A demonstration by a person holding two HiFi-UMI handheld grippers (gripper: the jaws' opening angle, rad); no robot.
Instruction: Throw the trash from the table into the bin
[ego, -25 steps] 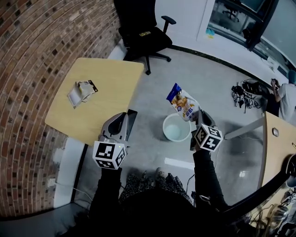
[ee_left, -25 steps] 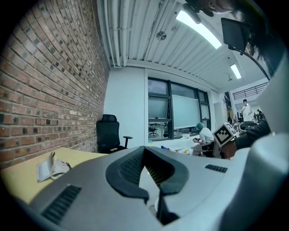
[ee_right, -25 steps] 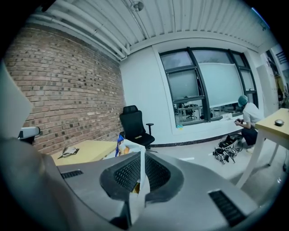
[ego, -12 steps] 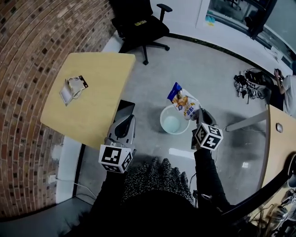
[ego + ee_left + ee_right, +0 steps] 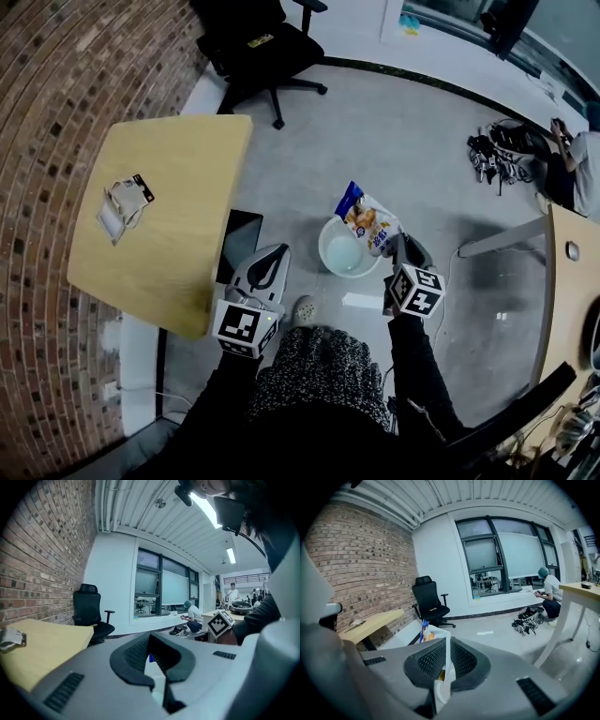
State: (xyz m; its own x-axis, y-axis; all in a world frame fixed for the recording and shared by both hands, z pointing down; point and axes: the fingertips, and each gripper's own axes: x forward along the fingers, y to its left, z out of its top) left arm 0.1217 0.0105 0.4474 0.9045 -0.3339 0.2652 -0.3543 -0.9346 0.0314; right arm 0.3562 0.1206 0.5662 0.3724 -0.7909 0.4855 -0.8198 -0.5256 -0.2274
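A black chair (image 5: 253, 47) stands far ahead of your left claw (image 5: 272, 258), by the brick wall (image 5: 47, 84). Far right of your right claw (image 5: 396, 242), a person (image 5: 583, 173) sits near a pile of gear (image 5: 495, 155).

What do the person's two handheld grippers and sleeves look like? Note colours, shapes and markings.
Both the left gripper and right gripper have smooth grey housings, dark ribbed pads, and a white cube of black square markers at the rear. The sleeves are black.
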